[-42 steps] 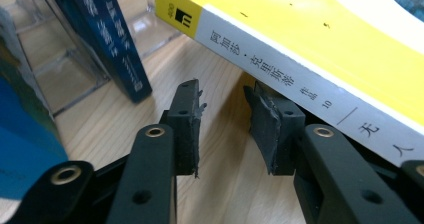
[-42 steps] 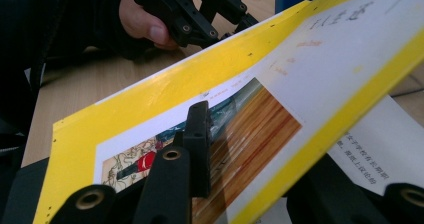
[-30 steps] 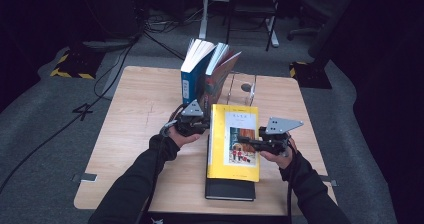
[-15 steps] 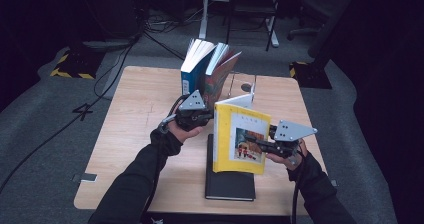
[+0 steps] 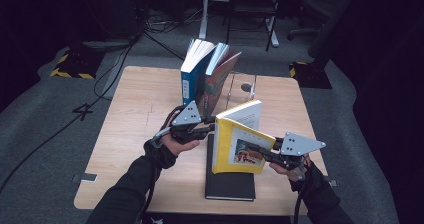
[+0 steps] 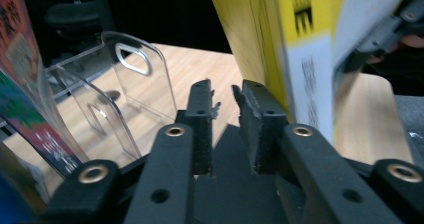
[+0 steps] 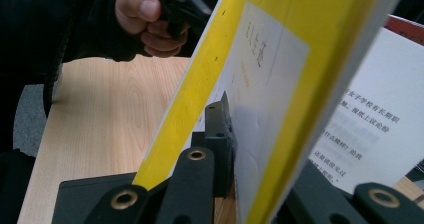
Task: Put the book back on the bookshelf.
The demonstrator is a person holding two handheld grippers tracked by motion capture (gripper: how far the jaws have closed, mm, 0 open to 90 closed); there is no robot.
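A yellow book (image 5: 239,146) stands tilted on edge above a black book (image 5: 230,184) that lies flat on the table. My right gripper (image 5: 252,148) is shut on the yellow book's cover (image 7: 260,84) from the right, and its jaws have just been closing on it. My left gripper (image 5: 212,128) sits at the book's upper left corner. Its jaws (image 6: 222,91) have just been opening and stand slightly apart with nothing between them. The yellow book (image 6: 300,44) lies just outside its right jaw.
A blue book (image 5: 192,79) and a colourful book (image 5: 220,76) stand fanned open at the back of the wooden table (image 5: 135,114). They lean beside a clear plastic bookend (image 5: 245,86), which appears close ahead (image 6: 135,79) in the left gripper view.
The yellow book has risen from lying flat on the black book to standing tilted on edge. Both hands have lifted, and the right one has shifted right.
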